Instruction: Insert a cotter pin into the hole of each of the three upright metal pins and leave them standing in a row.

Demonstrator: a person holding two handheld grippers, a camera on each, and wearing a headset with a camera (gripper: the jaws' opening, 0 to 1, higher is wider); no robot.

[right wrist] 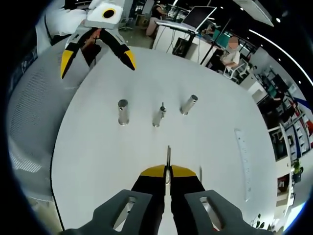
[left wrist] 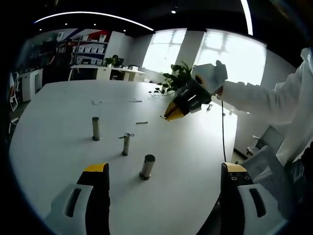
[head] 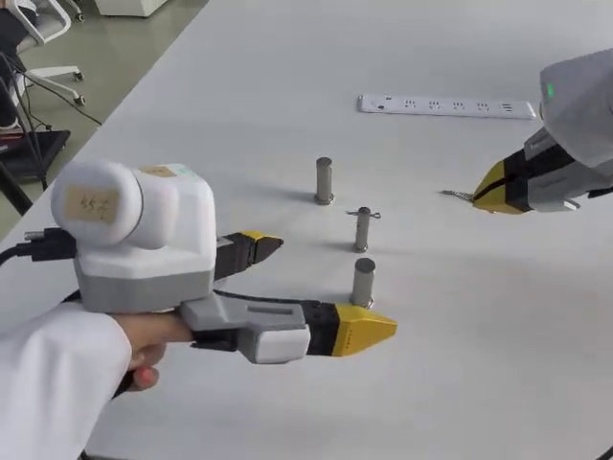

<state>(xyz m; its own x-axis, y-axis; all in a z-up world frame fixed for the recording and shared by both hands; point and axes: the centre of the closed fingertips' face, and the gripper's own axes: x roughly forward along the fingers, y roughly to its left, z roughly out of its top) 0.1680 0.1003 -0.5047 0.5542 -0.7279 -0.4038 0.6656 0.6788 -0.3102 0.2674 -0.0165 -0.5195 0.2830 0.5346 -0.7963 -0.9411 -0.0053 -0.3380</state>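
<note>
On the white bench (head: 498, 316), 3 metal pins stood upright in a row, apart from each other: the far pin (head: 325, 181), the middle pin (head: 362, 232) and the near pin (head: 363, 284). The middle pin carried a fitted cotter pin (head: 363, 213) through its top (the small loop stuck out to one side). The right claw (head: 490, 195) hovered over the bench at the right of the row. Its jaws were together, clamped on a loose cotter pin (head: 458, 195) that pointed toward the pins. The left claw (head: 316, 285) was low, with jaws wide apart, and the near pin stood just ahead of the gap. A power strip (head: 445, 105) lay farther back.
</note>
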